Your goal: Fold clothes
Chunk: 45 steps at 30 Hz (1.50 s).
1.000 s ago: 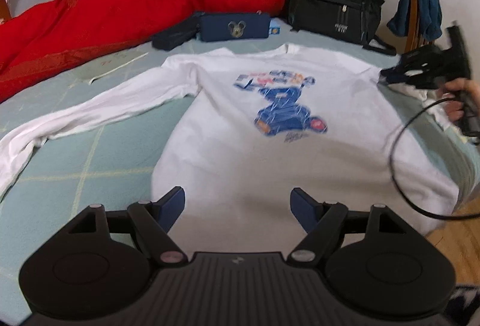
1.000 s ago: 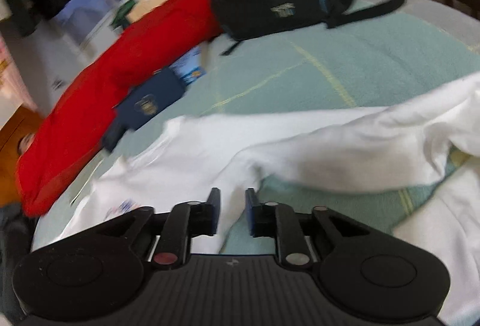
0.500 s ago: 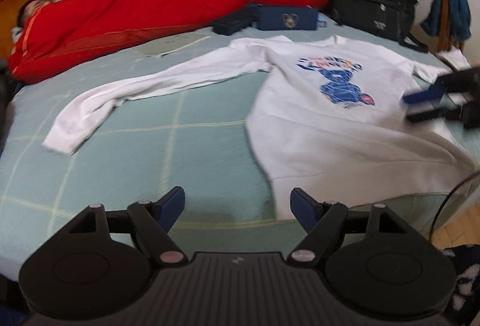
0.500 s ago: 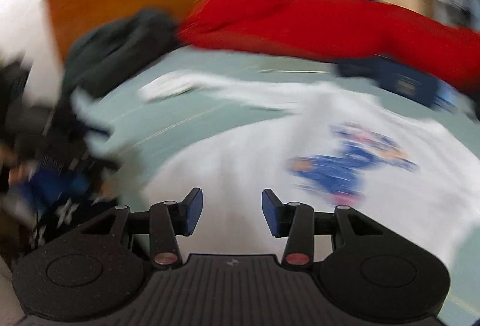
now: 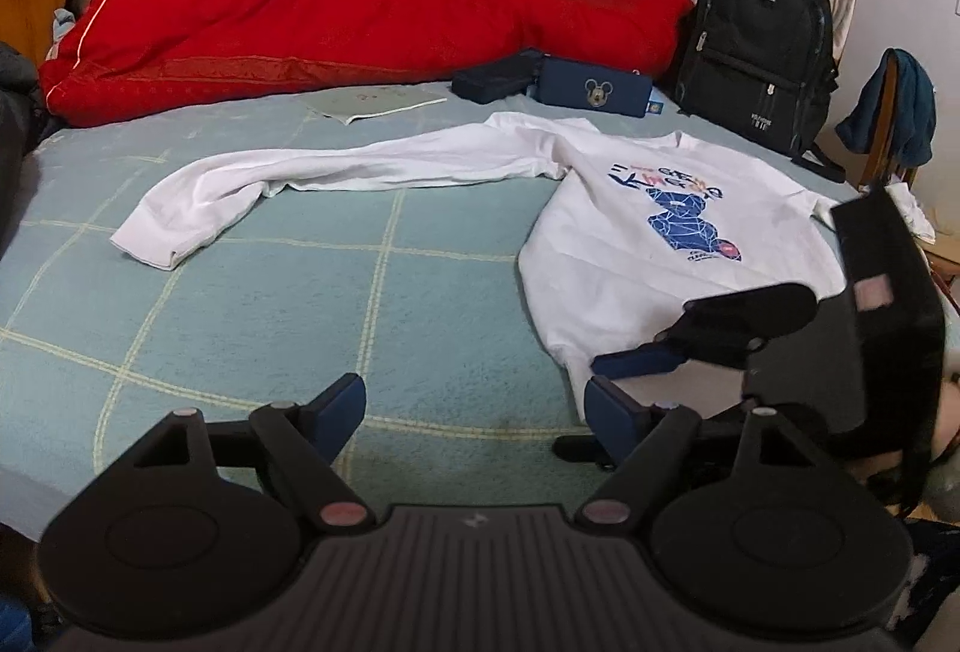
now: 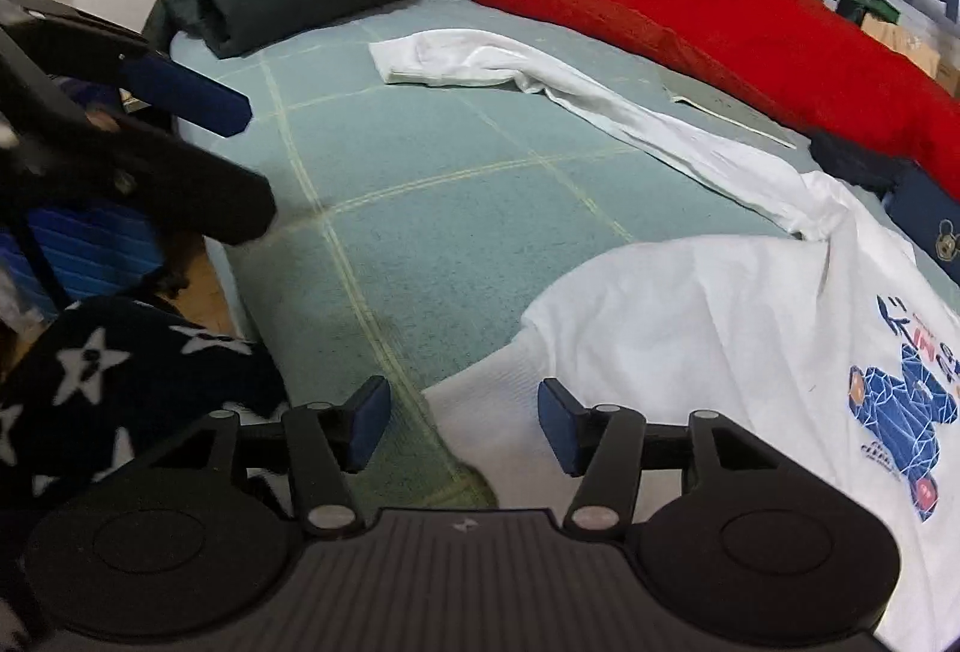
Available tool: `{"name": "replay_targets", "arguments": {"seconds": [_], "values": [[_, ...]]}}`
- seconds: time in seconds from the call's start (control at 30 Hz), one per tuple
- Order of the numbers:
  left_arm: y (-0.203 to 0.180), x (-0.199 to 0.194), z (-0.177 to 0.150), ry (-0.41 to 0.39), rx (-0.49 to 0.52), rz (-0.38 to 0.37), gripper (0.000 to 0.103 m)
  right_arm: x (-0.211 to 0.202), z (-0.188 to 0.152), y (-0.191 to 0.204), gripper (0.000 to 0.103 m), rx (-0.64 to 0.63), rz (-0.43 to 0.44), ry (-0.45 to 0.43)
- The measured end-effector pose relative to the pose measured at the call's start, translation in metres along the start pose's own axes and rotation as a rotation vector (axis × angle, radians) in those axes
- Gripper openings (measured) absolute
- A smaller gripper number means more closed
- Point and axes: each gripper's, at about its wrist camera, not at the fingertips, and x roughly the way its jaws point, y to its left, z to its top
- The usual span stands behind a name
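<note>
Sweatshirt: white sweatshirt point(image 5: 612, 232) flat on the green bed point(image 5: 270, 304), one sleeve point(image 5: 336, 172) stretched out
Left gripper point(image 5: 474, 409): spread, empty
Right gripper point(image 6: 461, 427): spread, over the hem point(image 6: 486, 412)

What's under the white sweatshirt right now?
The white sweatshirt lies flat on the green checked bedcover, with one sleeve stretched out across it. Whatever lies beneath the body panel is covered; no bulge shows.
</note>
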Motion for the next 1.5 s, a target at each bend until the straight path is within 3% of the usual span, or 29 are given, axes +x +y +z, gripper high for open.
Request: {"name": "replay_targets", "arguments": {"seconds": [0.03, 0.07, 0.1, 0.2, 0.37, 0.43, 0.63, 0.9, 1.07, 1.23, 1.33, 1.5], "values": [[0.001, 0.0, -0.001, -0.003, -0.003, -0.002, 0.08, -0.001, -0.001, 0.0, 0.046, -0.003, -0.018, -0.006], [0.003, -0.001, -0.001, -0.005, -0.007, -0.005, 0.08, -0.002, -0.002, 0.0, 0.023, -0.003, -0.036, -0.008], [0.004, -0.001, -0.001, -0.008, -0.01, -0.007, 0.08, -0.005, -0.001, -0.005, 0.017, 0.009, -0.055, -0.004], [0.007, -0.003, 0.0, -0.017, -0.016, -0.014, 0.08, -0.019, 0.004, -0.017, 0.015, 0.072, -0.026, -0.007], [0.012, -0.005, 0.001, -0.032, -0.027, -0.025, 0.08, -0.041, 0.011, -0.011, 0.015, 0.102, 0.153, -0.003], [0.014, -0.006, 0.002, -0.038, -0.032, -0.029, 0.08, -0.041, 0.012, -0.006, 0.016, 0.09, 0.207, 0.003], [0.015, 0.006, 0.01, -0.026, -0.055, -0.081, 0.08, -0.048, 0.011, -0.013, 0.029, 0.122, 0.213, -0.006], [0.01, 0.054, 0.047, 0.027, -0.085, -0.205, 0.079, -0.11, -0.012, -0.08, 0.053, 0.309, 0.091, -0.132], [0.01, 0.099, 0.085, 0.074, -0.162, -0.304, 0.079, -0.134, -0.033, -0.126, 0.062, 0.391, 0.001, -0.177], [0.011, 0.16, 0.117, 0.128, -0.294, -0.39, 0.077, -0.134, -0.05, -0.17, 0.064, 0.481, -0.029, -0.217], [0.02, 0.198, 0.124, 0.158, -0.427, -0.44, 0.077, -0.126, -0.058, -0.19, 0.064, 0.528, -0.026, -0.231], [0.042, 0.25, 0.126, 0.159, -0.614, -0.452, 0.071, -0.112, -0.07, -0.218, 0.064, 0.595, -0.02, -0.237]]}}
